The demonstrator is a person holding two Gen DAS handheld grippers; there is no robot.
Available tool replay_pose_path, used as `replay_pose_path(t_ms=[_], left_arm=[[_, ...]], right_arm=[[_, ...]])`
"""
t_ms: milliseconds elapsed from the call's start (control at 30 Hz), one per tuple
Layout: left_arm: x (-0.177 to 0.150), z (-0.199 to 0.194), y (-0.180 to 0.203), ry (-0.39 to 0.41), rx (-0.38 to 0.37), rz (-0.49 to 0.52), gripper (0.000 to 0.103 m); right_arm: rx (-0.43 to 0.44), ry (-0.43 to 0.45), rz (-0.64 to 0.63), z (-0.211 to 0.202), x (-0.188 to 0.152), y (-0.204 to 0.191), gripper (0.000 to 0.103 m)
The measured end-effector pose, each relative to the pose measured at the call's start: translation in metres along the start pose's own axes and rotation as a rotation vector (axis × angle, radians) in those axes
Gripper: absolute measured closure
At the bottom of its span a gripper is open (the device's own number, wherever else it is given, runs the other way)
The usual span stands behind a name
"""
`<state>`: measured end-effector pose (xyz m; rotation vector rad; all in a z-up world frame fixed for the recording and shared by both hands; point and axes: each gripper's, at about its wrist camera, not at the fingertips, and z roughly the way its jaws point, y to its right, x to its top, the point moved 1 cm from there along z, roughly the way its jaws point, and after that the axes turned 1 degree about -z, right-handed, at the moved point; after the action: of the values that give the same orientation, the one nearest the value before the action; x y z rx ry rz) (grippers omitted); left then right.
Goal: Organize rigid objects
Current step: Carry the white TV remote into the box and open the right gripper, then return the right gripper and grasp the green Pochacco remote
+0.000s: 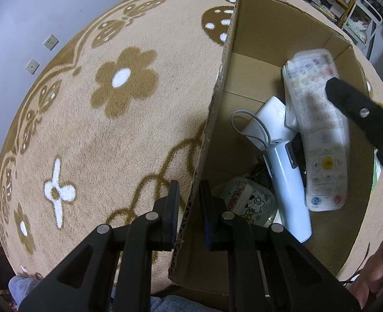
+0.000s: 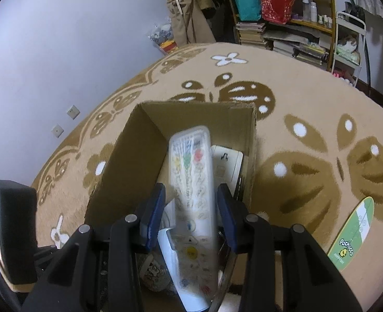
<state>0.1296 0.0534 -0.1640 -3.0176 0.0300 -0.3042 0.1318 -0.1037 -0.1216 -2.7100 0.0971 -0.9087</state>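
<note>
A cardboard box (image 1: 266, 33) stands on the carpet. My left gripper (image 1: 189, 213) is shut on the box's left wall, one finger outside and one inside. A white remote control in a clear cover (image 1: 318, 140) is blurred over the box, lying across a white handheld device with a grey loop cord (image 1: 285, 166). A cartoon-printed case (image 1: 248, 202) lies at the box bottom. In the right wrist view my right gripper (image 2: 191, 208) is open, its fingers apart from the remote (image 2: 191, 182) between them. The box (image 2: 129, 161) lies below.
A beige carpet with brown flowers and butterflies (image 1: 113, 98) covers the floor. A green Pochacco card (image 2: 352, 234) lies on the carpet right of the box. Shelves with books and bags (image 2: 282, 18) stand at the back. A white wall with sockets (image 2: 61, 52) is on the left.
</note>
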Motion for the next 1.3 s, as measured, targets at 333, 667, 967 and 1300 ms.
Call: replay_pose_path(t_ms=[333,667,967,1300], left_arm=[[0.001,-0.001,-0.002,0.005,-0.004,-0.003,0.089],[0.001,0.000,0.000,0.005,0.004,0.003,0.089],[0.001,-0.001,-0.001,0.006,0.007,0.005,0.088],[0.001,-0.001,0.000,0.006,0.012,0.008,0.088]], right_arm=[[-0.046,0.109,0.019,-0.040,0.006,0.020,0.023],[-0.238,0.161,0.078,-0.061,-0.001,0.078,0.004],[-0.351,0.112,0.193,-0.050,-0.017,0.140,0.004],[-0.440,-0.012,0.298,-0.020,-0.049,0.187,0.004]])
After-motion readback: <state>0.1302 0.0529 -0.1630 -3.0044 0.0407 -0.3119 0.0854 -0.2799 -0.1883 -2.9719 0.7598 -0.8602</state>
